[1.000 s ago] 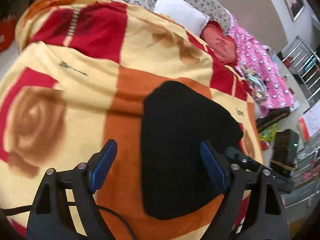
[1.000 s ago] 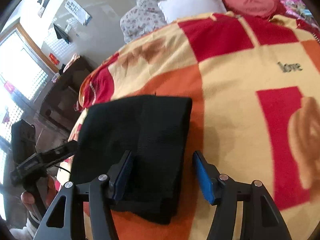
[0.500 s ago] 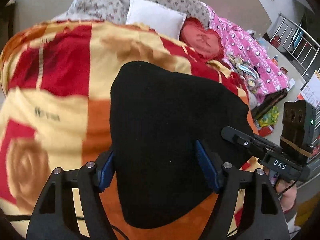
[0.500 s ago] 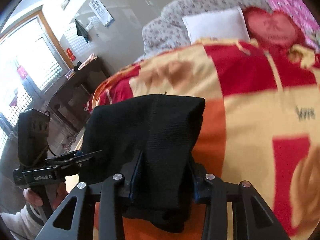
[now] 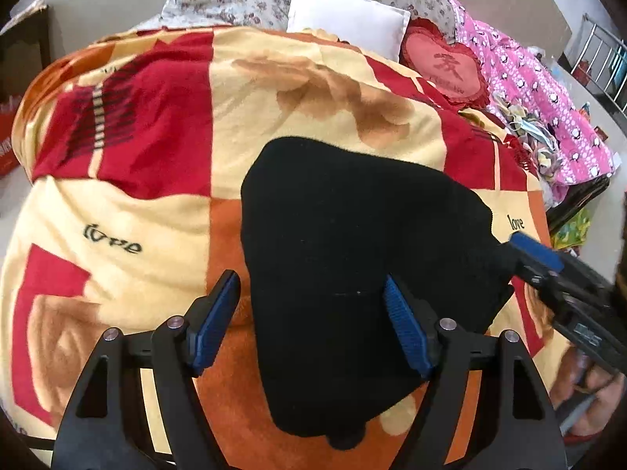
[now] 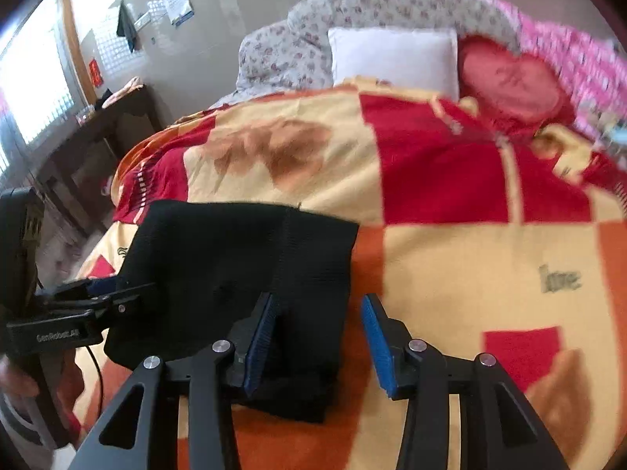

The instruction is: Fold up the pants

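Left wrist: folded pants (image 5: 345, 235) between parted tongs (image 5: 313, 325).

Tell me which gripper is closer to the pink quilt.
Right. The right gripper sits at the edge of the black pants toward the pink quilt; the left gripper straddles their opposite edge, farther away.

Both handheld units, the black two-finger left gripper (image 5: 311, 323) and matching right gripper (image 6: 321, 338), show ribbed blue pads (image 5: 403, 333), silver pivot screws (image 5: 446, 324), white lettering on the body, a thin black cable (image 6: 94, 372) and bare-skinned fingers (image 5: 595, 387)
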A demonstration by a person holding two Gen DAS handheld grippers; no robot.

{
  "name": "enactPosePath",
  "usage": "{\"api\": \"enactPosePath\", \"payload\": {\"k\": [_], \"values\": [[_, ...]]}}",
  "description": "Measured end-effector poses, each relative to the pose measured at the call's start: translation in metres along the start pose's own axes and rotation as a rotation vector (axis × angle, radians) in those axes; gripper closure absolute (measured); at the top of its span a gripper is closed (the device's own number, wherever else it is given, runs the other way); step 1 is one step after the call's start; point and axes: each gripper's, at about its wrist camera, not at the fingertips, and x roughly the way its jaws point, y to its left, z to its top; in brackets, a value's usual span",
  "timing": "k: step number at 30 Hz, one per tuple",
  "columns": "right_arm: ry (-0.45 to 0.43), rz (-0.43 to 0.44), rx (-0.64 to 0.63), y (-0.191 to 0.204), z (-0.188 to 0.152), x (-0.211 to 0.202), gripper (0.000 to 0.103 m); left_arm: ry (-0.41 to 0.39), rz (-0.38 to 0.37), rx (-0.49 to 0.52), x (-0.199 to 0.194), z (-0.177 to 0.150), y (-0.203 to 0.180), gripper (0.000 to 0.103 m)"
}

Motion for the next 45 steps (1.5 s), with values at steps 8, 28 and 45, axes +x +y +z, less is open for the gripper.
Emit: {"api": "enactPosePath", "payload": {"k": [8, 28, 45], "values": [[0.032, 0.003, -0.087, 0.040, -0.008, 0.004, 0.060, -0.031, 0.053, 0.004, -0.005, -0.007, -0.009, 0.028], [-0.035, -0.040, -0.048, 0.050, -0.021, -0.029, 0.058, -0.294, 0.256, -0.020, -0.066, -0.033, -0.018, 0.028], [-0.016, -0.033, -0.035, 0.046, -0.025, -0.029, 0.057, -0.259, 0.319, 0.003, -0.065, -0.037, -0.020, 0.028]]}}
